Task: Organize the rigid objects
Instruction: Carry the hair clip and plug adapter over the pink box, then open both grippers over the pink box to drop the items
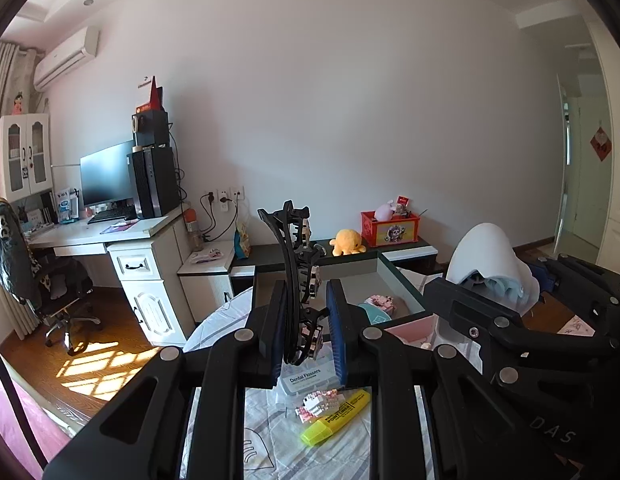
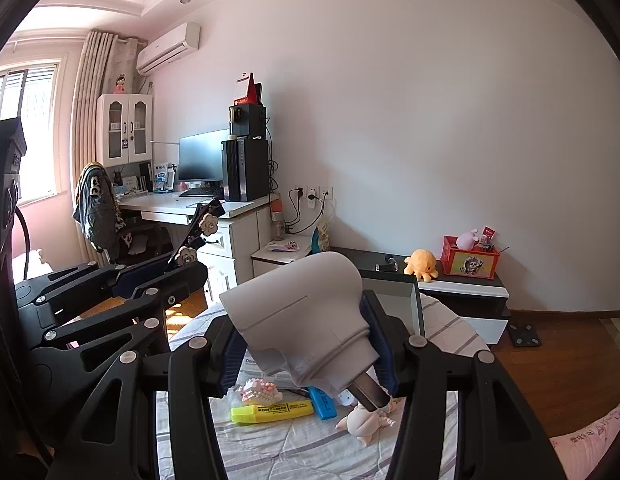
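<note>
Left wrist view: keep left hand-held gripper (image 1: 306, 322) pinching black hair clip (image 1: 300, 280), right hand-held gripper (image 2: 310, 350) squeezing grey hair dryer (image 2: 306, 316), lower both gently into open box (image 1: 390, 276).

Glossy black plastic hair claw (image 1: 300, 280); matt grey plastic hair dryer (image 2: 306, 320)

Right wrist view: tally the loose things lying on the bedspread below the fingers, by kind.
Highlighters: 2, the yellow highlighter and the blue highlighter
Pink block figure: 1
Dental flosser box: 1
Pink toy figure: 1
Total: 5
</note>
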`<control>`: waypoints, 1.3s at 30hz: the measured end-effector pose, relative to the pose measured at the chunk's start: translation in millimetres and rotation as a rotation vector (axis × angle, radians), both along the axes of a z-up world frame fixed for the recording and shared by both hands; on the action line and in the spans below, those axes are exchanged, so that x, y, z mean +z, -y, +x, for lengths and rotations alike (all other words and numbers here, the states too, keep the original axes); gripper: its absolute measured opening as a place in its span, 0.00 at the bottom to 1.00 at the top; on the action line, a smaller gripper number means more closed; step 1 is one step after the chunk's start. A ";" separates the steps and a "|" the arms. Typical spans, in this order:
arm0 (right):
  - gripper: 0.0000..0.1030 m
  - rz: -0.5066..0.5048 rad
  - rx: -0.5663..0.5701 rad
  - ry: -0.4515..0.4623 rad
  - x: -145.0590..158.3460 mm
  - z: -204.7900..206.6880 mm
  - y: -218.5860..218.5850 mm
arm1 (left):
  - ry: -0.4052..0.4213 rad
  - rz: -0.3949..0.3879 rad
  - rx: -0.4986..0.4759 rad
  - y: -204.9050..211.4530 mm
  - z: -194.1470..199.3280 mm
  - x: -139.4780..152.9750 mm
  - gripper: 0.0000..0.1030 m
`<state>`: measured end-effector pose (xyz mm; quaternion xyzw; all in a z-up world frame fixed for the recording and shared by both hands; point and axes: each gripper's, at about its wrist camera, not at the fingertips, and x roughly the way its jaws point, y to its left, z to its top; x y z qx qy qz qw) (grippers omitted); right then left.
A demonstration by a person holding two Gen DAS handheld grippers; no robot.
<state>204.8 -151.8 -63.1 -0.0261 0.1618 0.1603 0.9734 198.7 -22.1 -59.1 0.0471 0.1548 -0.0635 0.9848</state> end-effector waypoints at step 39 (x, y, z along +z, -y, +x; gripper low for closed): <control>0.76 0.009 0.021 -0.409 -71.5 232.2 10.0 | -0.427 0.079 0.023 -4.5 255.7 -82.5 0.90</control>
